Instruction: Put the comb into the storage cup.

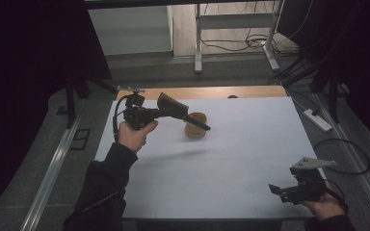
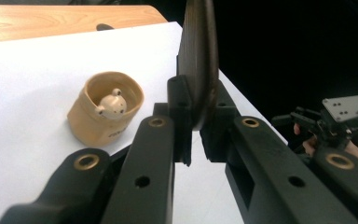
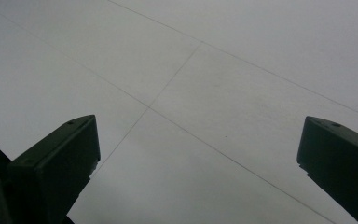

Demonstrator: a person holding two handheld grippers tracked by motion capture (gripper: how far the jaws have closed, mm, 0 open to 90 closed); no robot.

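dark flat comb [image 2: 198, 60] (perhaps wooden), toothed edge

The white table [image 1: 231, 163] is lying mostly bare, so a hand could be sliding across its middle and front with nothing in the way. The tan cup [image 1: 195, 126] with a little bear [image 2: 110, 104] inside is standing near the back, blocking that spot. The dark comb [image 1: 172, 105] is hanging just above the cup, so little room is showing there.
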